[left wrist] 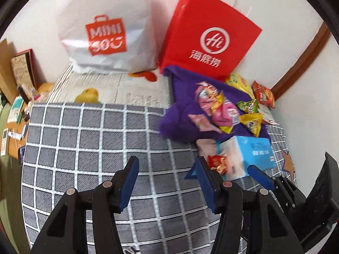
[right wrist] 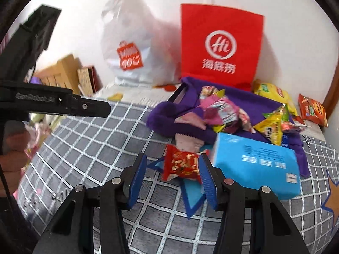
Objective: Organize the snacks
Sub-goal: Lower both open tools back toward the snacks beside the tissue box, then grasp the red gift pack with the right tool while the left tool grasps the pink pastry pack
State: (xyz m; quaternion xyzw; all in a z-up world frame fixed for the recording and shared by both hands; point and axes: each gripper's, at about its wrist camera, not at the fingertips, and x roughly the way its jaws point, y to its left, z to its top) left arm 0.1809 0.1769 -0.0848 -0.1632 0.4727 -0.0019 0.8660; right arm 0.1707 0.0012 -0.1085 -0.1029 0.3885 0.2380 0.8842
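Observation:
A small red snack packet (right wrist: 182, 165) lies on the grey checked bedspread (right wrist: 95, 148), right beside a blue tissue box (right wrist: 254, 163). My right gripper (right wrist: 172, 175) is open around it: the right pad is at the packet's edge and the left pad stands clear. More snack packets (right wrist: 224, 112) are heaped on a purple cloth (right wrist: 250, 103) beyond. My left gripper (left wrist: 167, 182) is open over bare bedspread with nothing between its fingers. In the left wrist view the red packet (left wrist: 218, 163) shows just past its right finger. A red paper bag (left wrist: 209, 36) and a white plastic bag (left wrist: 106, 31) stand against the wall.
Yellow and orange snack bags (right wrist: 311, 110) lie near the wall at the right. A yellow soft toy (left wrist: 89, 95) rests on the striped sheet. A cardboard box (right wrist: 61, 69), a book and small clutter (left wrist: 19, 110) sit off the bed's left side. A hand (right wrist: 12, 148) holds the left gripper.

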